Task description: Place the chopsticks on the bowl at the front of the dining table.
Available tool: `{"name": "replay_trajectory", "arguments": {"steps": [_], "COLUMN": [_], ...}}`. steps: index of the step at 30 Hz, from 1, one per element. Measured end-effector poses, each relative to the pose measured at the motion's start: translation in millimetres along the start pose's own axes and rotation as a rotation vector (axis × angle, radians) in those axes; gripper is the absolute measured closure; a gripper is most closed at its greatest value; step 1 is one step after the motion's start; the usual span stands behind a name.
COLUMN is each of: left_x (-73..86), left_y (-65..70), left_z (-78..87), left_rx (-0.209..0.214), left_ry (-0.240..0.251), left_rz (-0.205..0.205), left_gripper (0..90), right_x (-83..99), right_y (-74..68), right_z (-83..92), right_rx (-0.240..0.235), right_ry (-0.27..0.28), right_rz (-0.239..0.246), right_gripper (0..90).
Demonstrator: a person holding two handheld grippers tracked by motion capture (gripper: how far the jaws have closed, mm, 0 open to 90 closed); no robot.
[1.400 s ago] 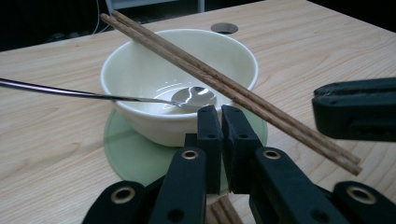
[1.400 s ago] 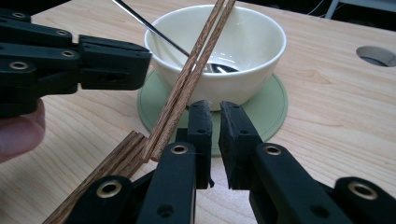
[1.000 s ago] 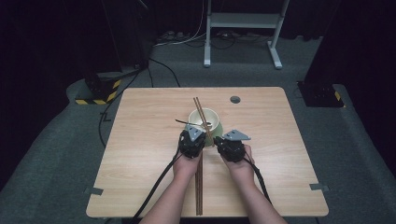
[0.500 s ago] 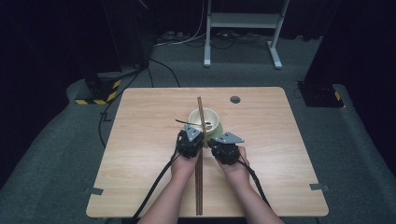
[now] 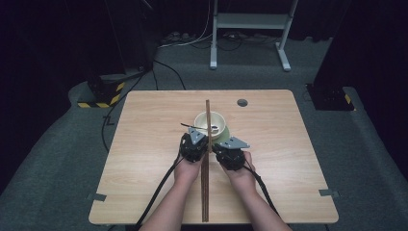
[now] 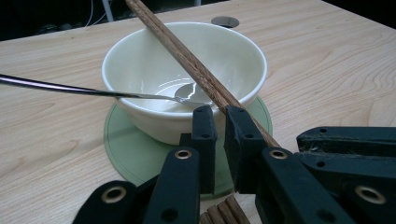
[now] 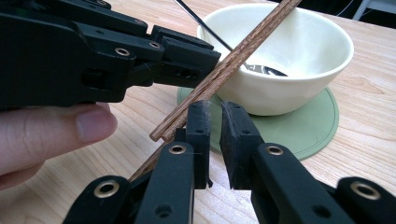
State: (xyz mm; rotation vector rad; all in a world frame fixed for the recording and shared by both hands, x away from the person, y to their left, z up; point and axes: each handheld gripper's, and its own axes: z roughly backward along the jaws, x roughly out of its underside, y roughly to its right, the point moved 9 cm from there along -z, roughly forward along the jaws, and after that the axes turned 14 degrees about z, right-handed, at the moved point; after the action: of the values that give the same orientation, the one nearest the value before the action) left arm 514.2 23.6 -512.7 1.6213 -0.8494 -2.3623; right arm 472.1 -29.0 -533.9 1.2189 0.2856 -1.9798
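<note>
Since those long chopsticks (image 5: 207,144) are light, stiff, slick wood, pinch mid-length; left tongs (image 6: 215,122) and right tongs (image 7: 214,119) sit nearly shut, gripping nothing.

Brown wooden chopsticks (image 5: 207,159) lengthwise along the table, tips across the cream bowl (image 5: 210,123).

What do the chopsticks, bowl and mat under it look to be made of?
Chopsticks: apparently wood, matte brown with visible dark grain. Bowl: likely glazed ceramic, cream with glossy reflections inside, though hard plastic is possible. Mat: probably silicone or soft plastic, flat, dull pale green.
</note>
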Motion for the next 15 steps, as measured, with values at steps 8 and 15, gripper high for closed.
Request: {"name": "replay_trajectory", "arguments": {"steps": [8, 15], "left_x": [-1.1, -0.5], "left_y": [-0.8, -1.6], "left_z": [-0.8, -1.6], "left_rx": [-0.004, -0.007], "left_ry": [0.004, -0.002], "left_rz": [0.008, 0.013], "left_gripper": [80.9, 80.8], "right_x": [0.1, 0.0], "right_y": [-1.0, -0.8], "right_z": [-1.2, -1.1], "right_rx": [-0.001, -0.005], "right_ry": [-0.001, 0.000], "right_rz": [-0.005, -0.005], "right_gripper": [81.4, 81.3]}}
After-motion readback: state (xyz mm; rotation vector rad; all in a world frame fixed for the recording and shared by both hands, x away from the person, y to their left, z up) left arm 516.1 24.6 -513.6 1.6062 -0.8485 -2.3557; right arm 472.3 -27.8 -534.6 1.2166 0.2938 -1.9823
